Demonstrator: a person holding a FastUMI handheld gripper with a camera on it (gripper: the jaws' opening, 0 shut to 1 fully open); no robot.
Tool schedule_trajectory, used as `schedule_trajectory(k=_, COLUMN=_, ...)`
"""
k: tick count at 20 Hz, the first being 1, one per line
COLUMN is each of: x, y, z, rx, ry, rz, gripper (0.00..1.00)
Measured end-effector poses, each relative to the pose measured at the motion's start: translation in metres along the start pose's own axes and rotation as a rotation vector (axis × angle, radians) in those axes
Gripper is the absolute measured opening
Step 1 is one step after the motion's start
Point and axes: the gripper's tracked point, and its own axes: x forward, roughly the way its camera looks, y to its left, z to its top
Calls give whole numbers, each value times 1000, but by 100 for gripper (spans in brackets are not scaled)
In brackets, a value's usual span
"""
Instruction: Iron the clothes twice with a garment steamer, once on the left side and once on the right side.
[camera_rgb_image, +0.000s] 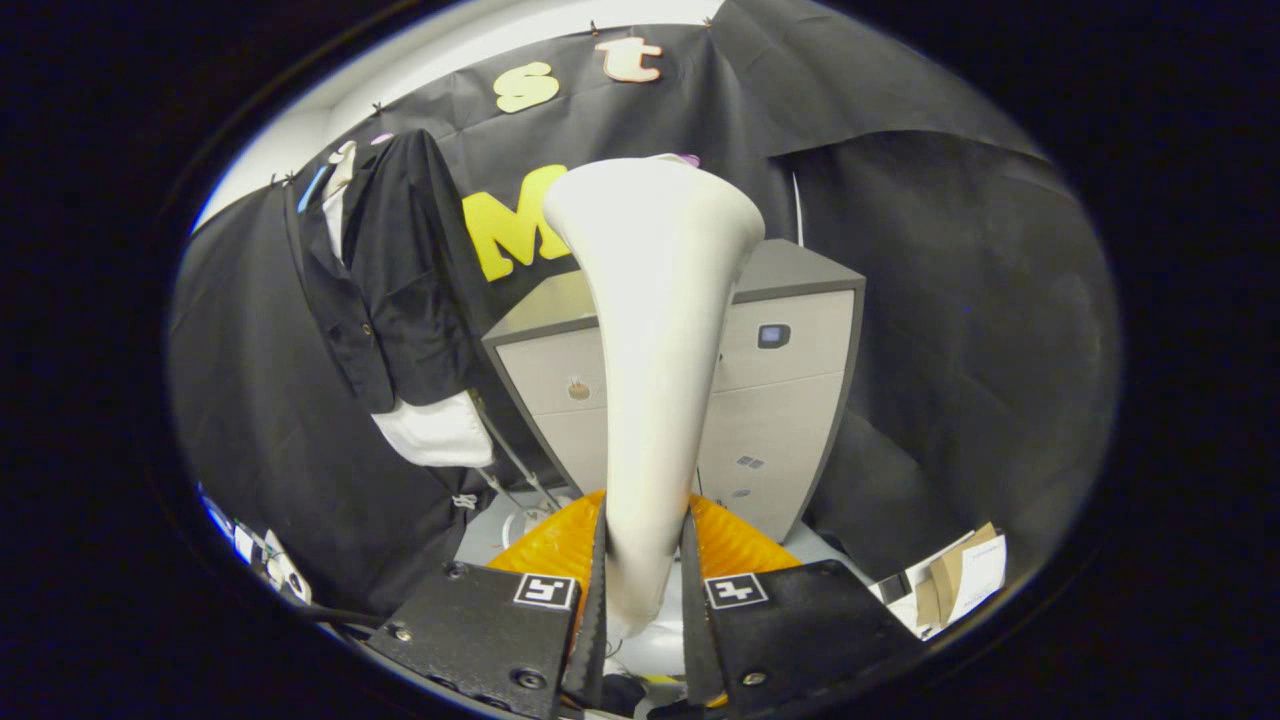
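1. The tongs (645, 600) are closed on the garment steamer (655, 330); both fingers press against the narrow lower part of its white handle, one on each side.
2. The steamer stands upright between the fingers and rises well above them. Its body widens toward the top into a broad, flared head.
3. The clothes are a black short-sleeved shirt (385, 280) hanging against the booth's black cloth wall (960, 330), beyond the fingers and off to their left. It is well apart from the steamer head.
4. A white garment (435, 430) shows beneath the shirt's lower hem, and a strip of white also shows at the open collar.
5. Directly behind the steamer stands a grey cabinet (770, 400) with pale drawer fronts; the steamer's body hides its middle part.
6. An orange ribbed object (560, 545) lies just ahead of the fingers, low down, showing on both sides of the handle. What it is cannot be told.
7. To the right of the fingers, near the bottom of the wall, sits a brown cardboard box with white papers (955, 580).
8. Low on the left, thin white cables (265, 555) trail along the foot of the cloth.
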Motion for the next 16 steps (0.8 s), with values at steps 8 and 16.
schedule_trajectory(k=8, x=-2, y=-2, z=-1, rx=-10, ry=12, rz=9, gripper=34)
schedule_trajectory(k=16, x=-3, y=0, z=6, rx=-9, ry=9, rz=8, gripper=34)
